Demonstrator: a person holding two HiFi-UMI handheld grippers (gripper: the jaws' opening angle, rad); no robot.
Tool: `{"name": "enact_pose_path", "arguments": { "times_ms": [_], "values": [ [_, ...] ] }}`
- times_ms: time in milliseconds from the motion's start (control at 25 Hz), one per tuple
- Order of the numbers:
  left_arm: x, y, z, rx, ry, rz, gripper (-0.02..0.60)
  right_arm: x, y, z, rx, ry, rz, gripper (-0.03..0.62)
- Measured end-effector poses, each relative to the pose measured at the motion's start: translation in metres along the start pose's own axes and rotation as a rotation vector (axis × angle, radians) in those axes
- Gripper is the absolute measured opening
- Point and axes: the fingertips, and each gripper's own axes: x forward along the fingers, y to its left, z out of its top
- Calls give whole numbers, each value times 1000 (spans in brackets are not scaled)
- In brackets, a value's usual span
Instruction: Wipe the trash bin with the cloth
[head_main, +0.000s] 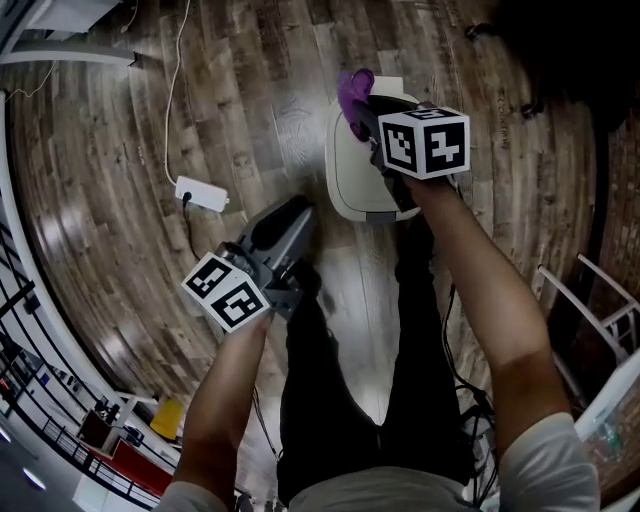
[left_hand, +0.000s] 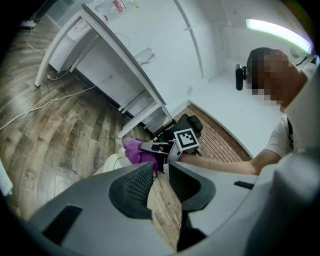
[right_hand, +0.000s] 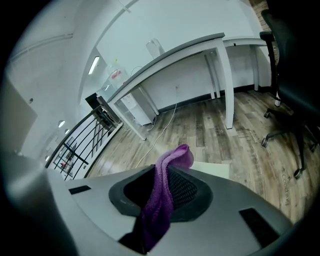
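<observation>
Partly hidden beneath the right gripper (head_main: 368, 118), the rounded white trash bin (head_main: 345, 178) shows only its left flank. That gripper clamps a fuzzy purple cloth (right_hand: 175, 159), which is bunched and protrudes past its tips over the bin. Left gripper (left_hand: 160, 175) hangs nearby, ribbed jaws narrowly parted, empty, above wood-plank floor (head_main: 110, 210).

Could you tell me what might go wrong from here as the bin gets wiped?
1. Only a short tip of the cloth sticks out past the right gripper, so its hard jaws may scrape the trash bin.
2. The left gripper hangs open, apart from the bin, so pushing may slide it on the wood floor.
</observation>
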Motion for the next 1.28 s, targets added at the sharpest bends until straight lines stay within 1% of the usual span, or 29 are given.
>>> {"name": "enact_pose_path", "arguments": {
  "times_ms": [120,200,280,400,760,1160,1280],
  "values": [
    [8,11,-4,2,11,6,101,29,9,-1,4,-1,18,83],
    [13,14,-8,2,24,8,101,45,8,-5,19,13,10,83],
    [18,15,-12,7,39,7,101,56,2,-13,23,37,-12,83],
    [22,18,-14,14,57,6,101,59,-15,-24,10,72,-68,83],
    [48,13,-16,42,74,-8,101,38,-60,-33,23,73,-128,83],
    [72,-1,-30,73,106,-45,101,3,-111,-40,75,29,-206,83],
    [78,-4,-33,62,109,-42,101,-11,-128,-45,85,23,-234,83]
  ]
}}
